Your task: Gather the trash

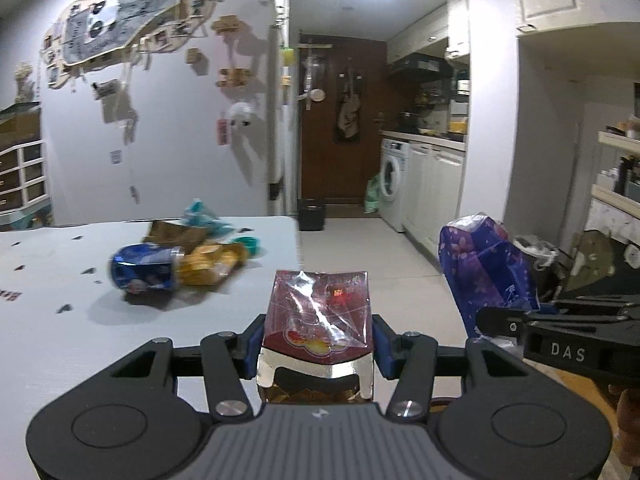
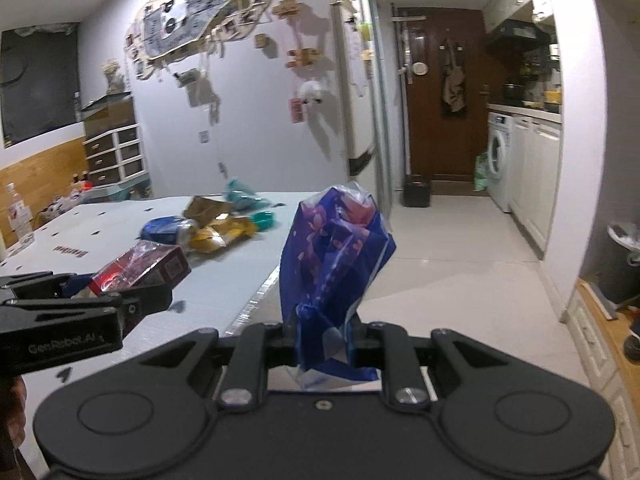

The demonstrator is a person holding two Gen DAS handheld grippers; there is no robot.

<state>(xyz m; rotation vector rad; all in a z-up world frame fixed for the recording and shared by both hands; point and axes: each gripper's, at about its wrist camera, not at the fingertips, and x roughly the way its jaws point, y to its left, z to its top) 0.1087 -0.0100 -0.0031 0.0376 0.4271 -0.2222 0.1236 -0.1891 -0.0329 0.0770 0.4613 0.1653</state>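
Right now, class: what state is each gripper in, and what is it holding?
Left gripper: closed on the red box.
Right gripper: closed on the crumpled blue wrapper.

A home: beside the brown door [image 1: 340, 120] stand a washing machine [image 1: 394, 182], kitchen cabinets [image 1: 434, 196] and a photo-covered wall [image 1: 120, 36].

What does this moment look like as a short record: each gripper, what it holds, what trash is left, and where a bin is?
left gripper: shut on a dark red box wrapped in clear film
right gripper: shut on a crumpled blue wrapper
trash left on table: a blue can, yellow wrapper, brown paper, teal wrapper, teal ring
bin: a lined bin on the floor to the right
task state: both items carried, not yet dropped
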